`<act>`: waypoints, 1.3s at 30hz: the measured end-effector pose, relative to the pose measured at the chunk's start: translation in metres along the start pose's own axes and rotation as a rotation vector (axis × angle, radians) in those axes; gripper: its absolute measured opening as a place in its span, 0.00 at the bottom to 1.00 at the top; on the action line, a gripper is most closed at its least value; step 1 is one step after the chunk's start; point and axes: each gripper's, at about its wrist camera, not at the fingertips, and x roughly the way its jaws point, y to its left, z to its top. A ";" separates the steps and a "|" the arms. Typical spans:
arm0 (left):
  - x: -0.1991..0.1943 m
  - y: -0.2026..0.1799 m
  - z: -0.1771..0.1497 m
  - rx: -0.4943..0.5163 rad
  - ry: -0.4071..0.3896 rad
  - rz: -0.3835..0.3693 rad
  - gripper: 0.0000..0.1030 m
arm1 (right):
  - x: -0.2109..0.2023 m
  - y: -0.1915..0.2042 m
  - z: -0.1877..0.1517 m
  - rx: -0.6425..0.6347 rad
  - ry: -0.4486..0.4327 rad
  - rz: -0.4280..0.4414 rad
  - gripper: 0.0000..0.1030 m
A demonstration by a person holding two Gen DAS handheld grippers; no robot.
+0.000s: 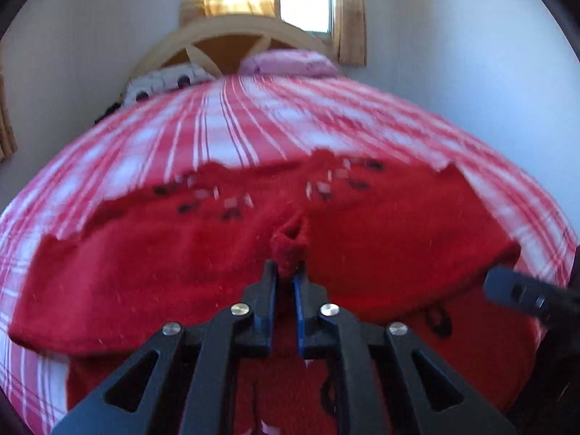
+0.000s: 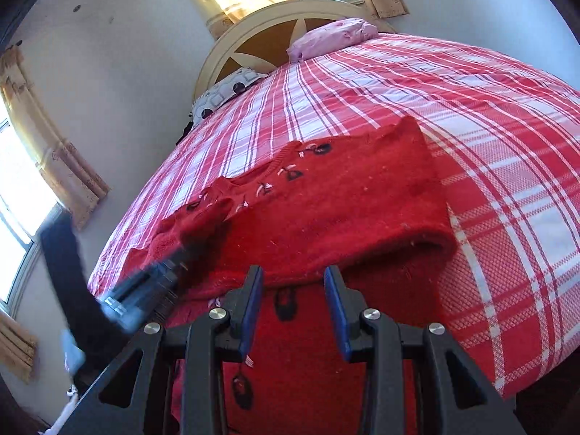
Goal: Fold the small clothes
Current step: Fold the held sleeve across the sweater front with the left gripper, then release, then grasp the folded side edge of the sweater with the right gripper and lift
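The red sweater (image 1: 217, 272) lies across the plaid bed (image 1: 253, 123). The left hand-held gripper (image 1: 286, 272) pinches a bunched fold at its middle (6 o'clock); the right hand-held gripper (image 2: 293, 279) gapes empty over the hem.

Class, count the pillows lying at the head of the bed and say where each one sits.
2. A pink pillow lies on the right by the headboard; a white pillow with dark circles lies on the left. Others may be hidden.
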 end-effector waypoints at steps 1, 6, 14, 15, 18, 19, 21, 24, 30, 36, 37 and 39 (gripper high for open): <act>-0.001 -0.002 -0.003 0.002 0.016 -0.006 0.18 | 0.001 -0.001 -0.001 0.004 0.004 0.003 0.35; -0.044 0.010 -0.018 0.010 -0.045 -0.073 0.80 | 0.005 0.002 0.003 0.022 0.010 0.052 0.36; -0.075 0.071 -0.039 -0.155 -0.058 0.016 0.87 | 0.032 0.041 0.035 -0.017 0.012 0.200 0.69; -0.075 0.082 -0.042 -0.187 -0.048 0.039 0.87 | 0.043 0.053 0.037 -0.068 0.030 0.177 0.69; -0.080 0.111 -0.049 -0.260 -0.039 0.121 0.87 | 0.072 0.076 0.039 -0.156 0.061 0.129 0.69; -0.081 0.119 -0.051 -0.277 -0.040 0.142 0.87 | 0.080 0.079 0.037 -0.169 0.072 0.116 0.69; -0.085 0.136 -0.058 -0.324 -0.043 0.187 0.87 | 0.093 0.083 0.035 -0.174 0.096 0.104 0.69; -0.085 0.154 -0.064 -0.369 -0.037 0.222 0.87 | 0.111 0.086 0.026 -0.177 0.115 0.063 0.69; -0.083 0.169 -0.071 -0.417 -0.027 0.237 0.87 | 0.120 0.099 0.017 -0.268 0.098 0.002 0.63; -0.091 0.176 -0.073 -0.438 -0.031 0.245 0.87 | 0.132 0.117 0.009 -0.380 0.123 -0.038 0.13; -0.092 0.177 -0.073 -0.444 -0.033 0.245 0.87 | 0.130 0.120 0.010 -0.390 0.120 -0.043 0.11; -0.095 0.180 -0.073 -0.458 -0.038 0.248 0.87 | 0.124 0.124 0.015 -0.388 0.095 -0.030 0.10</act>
